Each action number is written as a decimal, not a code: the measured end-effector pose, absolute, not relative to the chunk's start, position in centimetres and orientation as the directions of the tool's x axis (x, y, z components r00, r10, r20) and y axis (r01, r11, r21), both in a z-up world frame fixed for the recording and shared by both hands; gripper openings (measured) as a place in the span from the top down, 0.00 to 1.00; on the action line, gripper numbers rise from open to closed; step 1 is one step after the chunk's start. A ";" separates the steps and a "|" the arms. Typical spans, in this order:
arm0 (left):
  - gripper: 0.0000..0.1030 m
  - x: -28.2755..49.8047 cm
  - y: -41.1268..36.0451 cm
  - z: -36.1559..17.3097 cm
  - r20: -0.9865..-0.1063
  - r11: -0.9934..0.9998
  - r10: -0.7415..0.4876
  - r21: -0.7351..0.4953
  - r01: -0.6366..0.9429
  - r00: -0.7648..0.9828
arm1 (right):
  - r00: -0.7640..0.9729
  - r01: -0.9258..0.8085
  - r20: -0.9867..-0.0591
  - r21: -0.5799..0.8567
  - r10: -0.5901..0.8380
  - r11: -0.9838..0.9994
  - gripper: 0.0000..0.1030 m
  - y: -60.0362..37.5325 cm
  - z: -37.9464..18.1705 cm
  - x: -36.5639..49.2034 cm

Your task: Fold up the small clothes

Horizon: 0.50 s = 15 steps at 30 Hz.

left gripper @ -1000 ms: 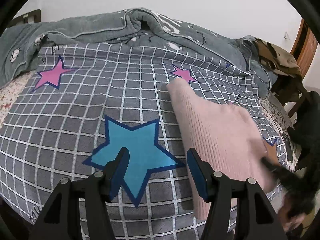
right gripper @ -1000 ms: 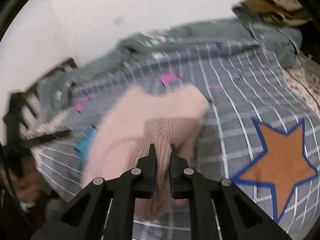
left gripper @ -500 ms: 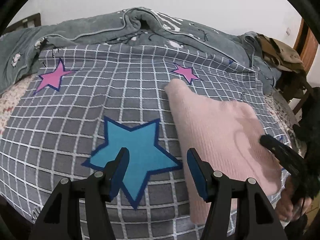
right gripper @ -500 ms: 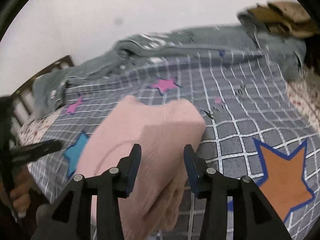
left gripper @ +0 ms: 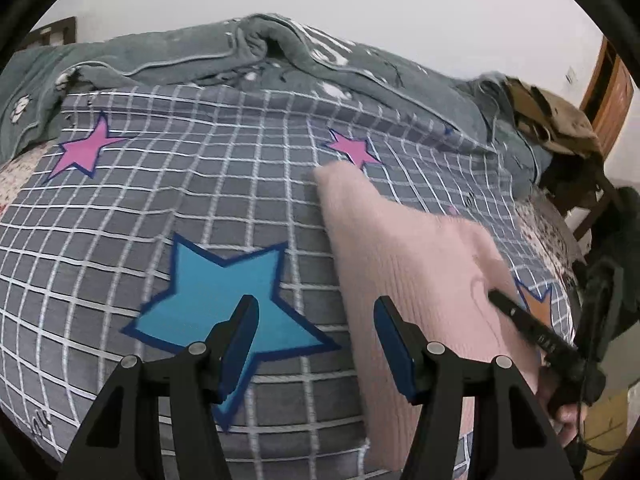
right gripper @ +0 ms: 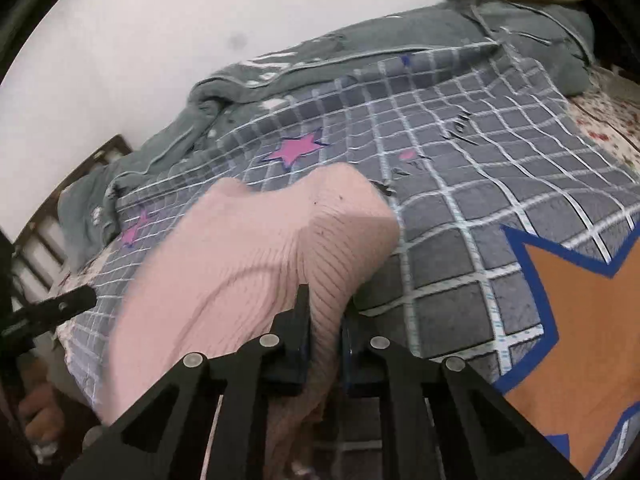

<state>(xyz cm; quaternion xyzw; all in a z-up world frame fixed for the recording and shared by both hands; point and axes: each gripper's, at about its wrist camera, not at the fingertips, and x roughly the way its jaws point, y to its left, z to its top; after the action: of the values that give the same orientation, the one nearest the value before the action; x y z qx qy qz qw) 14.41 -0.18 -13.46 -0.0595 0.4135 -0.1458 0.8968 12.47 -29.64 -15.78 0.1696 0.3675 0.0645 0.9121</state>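
Note:
A pink ribbed knit garment lies folded on the grey checked bedspread, right of a blue star print. My left gripper hovers open over the blue star's edge, just left of the garment, with nothing between its fingers. In the right wrist view the right gripper is closing its jaws, and a raised fold of the pink garment is pinched between the pads at the garment's near right edge. The right gripper's black finger also shows over the garment's right side in the left wrist view.
A rumpled grey-green blanket runs along the far side of the bed by the white wall. Brown clothes are piled on a wooden chair at the right. An orange star print lies right of the garment. The bed's near edge drops away below the grippers.
The right gripper let go of the pink fabric, opened wide, then closed on a fold at its near edge, moving lower and closer. The left gripper drifted slightly and stayed open.

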 end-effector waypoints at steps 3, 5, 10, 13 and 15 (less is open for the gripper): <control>0.44 13.7 -1.6 -13.6 -0.729 0.949 -0.310 -0.196 0.247 0.611 | 0.718 0.001 -0.648 0.363 0.252 0.932 0.70 -29.9 -14.1 11.8; 0.44 13.4 -1.9 -13.7 -0.732 0.948 -0.310 -0.192 0.252 0.607 | 0.741 -0.014 -0.632 0.326 0.229 0.945 0.68 -29.6 -12.5 10.1; 0.44 12.6 -2.2 -14.2 -0.755 0.946 -0.309 -0.180 0.271 0.578 | 0.729 -0.135 -0.606 0.329 0.318 0.935 0.65 -28.1 -11.1 5.3; 0.44 11.6 -2.1 -14.7 -0.766 0.945 -0.305 -0.169 0.281 0.566 | 0.703 -0.197 -0.611 0.325 0.364 0.925 0.65 -27.0 -11.5 3.0; 0.44 11.0 -2.2 -15.0 -0.774 0.943 -0.307 -0.169 0.286 0.554 | 0.690 -0.238 -0.614 0.308 0.383 0.921 0.65 -26.1 -12.0 1.8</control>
<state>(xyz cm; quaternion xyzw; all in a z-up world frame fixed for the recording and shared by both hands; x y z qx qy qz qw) 10.98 -2.16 -14.96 -0.0120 0.4412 -0.1681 0.8814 1.78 -26.07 -11.97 0.1025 0.3550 0.1700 0.9135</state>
